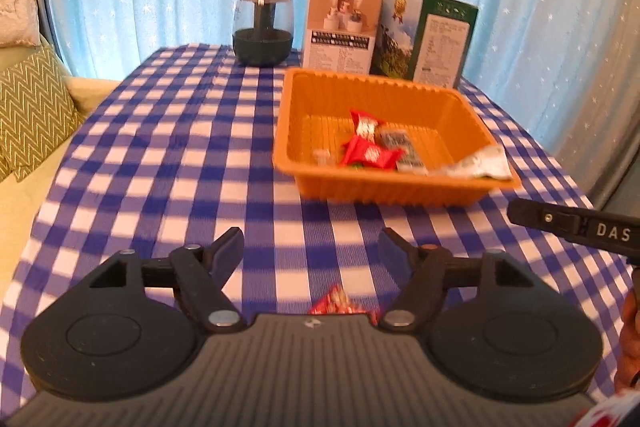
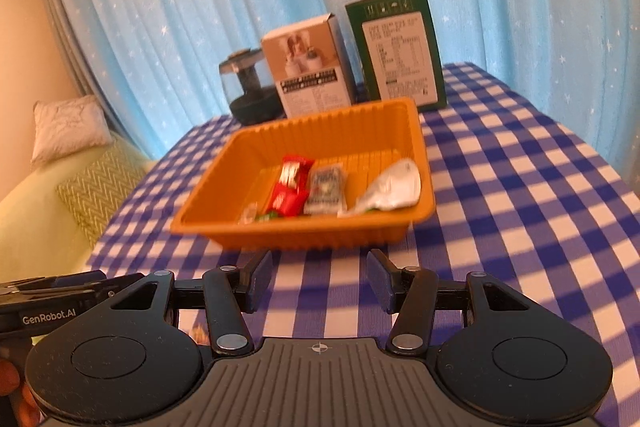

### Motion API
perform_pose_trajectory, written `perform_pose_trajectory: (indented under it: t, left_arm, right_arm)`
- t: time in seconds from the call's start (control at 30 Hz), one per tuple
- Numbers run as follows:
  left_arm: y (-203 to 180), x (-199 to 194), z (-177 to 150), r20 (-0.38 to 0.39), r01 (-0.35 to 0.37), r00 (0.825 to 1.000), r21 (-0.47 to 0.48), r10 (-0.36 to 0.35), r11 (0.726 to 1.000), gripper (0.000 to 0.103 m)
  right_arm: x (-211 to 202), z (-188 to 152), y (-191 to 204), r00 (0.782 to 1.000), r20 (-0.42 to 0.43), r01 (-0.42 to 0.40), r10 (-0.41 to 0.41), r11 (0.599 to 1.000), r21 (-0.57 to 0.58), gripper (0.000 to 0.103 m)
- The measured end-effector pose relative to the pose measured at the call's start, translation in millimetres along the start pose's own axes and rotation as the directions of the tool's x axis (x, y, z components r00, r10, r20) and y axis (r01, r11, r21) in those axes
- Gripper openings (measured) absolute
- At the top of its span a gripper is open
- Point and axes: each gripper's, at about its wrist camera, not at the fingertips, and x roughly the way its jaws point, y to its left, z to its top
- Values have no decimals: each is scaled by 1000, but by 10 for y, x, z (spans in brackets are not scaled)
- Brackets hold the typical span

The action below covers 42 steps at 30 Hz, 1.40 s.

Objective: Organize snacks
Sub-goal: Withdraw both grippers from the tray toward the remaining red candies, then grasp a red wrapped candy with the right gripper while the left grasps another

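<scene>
A tray (image 1: 288, 131) sat mid-frame on the surface (image 1: 160, 167), holding snack packets (image 1: 368, 147); behind it stood a jar (image 1: 263, 27) upper left and two boxes (image 1: 342, 27) upper right.

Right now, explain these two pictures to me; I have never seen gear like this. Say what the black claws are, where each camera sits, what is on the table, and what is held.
The black claws are two hand-held grippers; a person carries one in each hand, and each has a camera looking along its fingers. One picture comes from the left gripper, the other from the right gripper. Both stand open and hold nothing.

On the checked tablecloth sits an orange tray with red snack packets, a dark packet and a white packet. Behind it stand two boxes and a glass jar. One more red packet lies under the left gripper.
</scene>
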Motion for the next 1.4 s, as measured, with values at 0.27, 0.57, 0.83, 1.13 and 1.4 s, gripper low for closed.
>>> perform_pose_trajectory:
  t: [0.27,0.57,0.83,1.13,1.4]
  left_arm:
    - [8,-158,-350,-41,3,999,-20,-4,1000,73]
    - [161,-223,-538,-77,-44,996,-61,39,997,73]
    - [293,-178,-580,-96,-71,993,-96,62,993,73]
    - [333,-97,-583,-118,-75,991,-132,60,988,73]
    - [360,-63,-578,-132,-71,990,-160,50,985,73]
  right_arm:
    - [-110,-241,112,999,-39,-11,11,1000,-10,53]
    - [-43,-435,319,995,-96,-40,34,997,-64,53]
    - [140,-553,463,989,-143,-55,39,992,-112,53]
    - [371,-648,582,981,-187,-77,48,986,-149,52]
    - [537,-678,650,976,-216,-74,39,985,-154,37]
